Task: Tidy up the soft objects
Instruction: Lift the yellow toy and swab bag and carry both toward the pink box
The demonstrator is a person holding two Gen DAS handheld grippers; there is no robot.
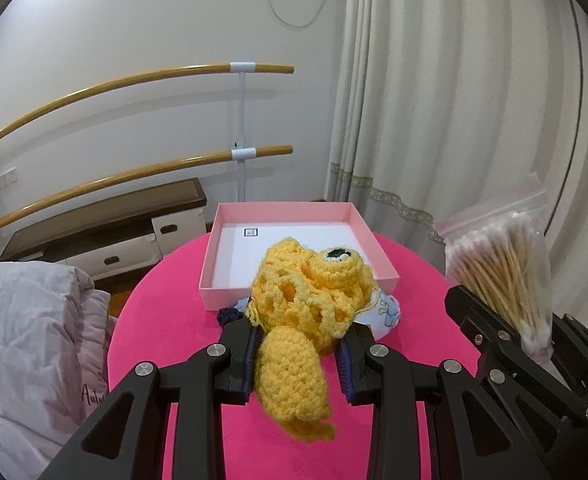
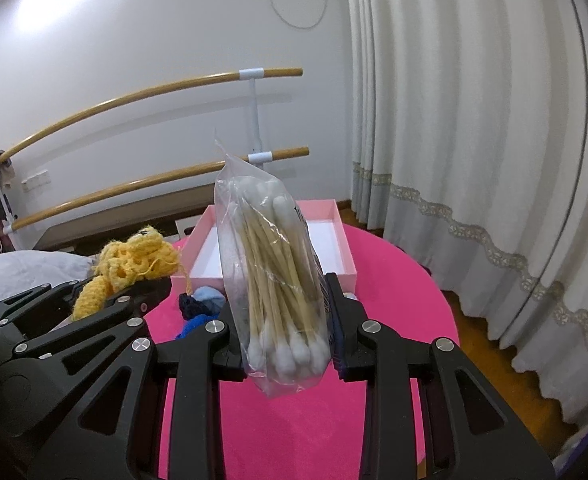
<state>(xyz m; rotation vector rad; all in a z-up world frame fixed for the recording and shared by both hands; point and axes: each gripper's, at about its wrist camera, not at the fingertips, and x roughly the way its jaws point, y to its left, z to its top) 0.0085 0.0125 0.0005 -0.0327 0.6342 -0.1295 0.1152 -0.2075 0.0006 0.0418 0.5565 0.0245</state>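
The left gripper [image 1: 297, 360] has its fingers [image 1: 242, 360] clamped on a yellow crocheted toy [image 1: 301, 320], which hangs between them, its knitted tail drooping below the pads and its eyed head rising ahead of the tips. Just beyond those tips, an open pink box [image 1: 294, 248] sits on the round pink desk [image 1: 166, 312]; its white bottom shows. Under the toy's far end, pressed against the box's near wall, lie a dark blue knit piece [image 1: 230, 315] and a pale printed cloth [image 1: 385, 308]. The right gripper [image 2: 286, 324] has its fingers [image 2: 341, 312] closed on a clear bag of cotton swabs [image 2: 274, 280], held upright, the wooden sticks standing between the pads and the bag's top reaching above the tips. To the left of the right fingers, the left gripper carries the yellow toy; ahead and lower, blue fabric scraps [image 2: 202, 304] lie on the desk before the pink box.
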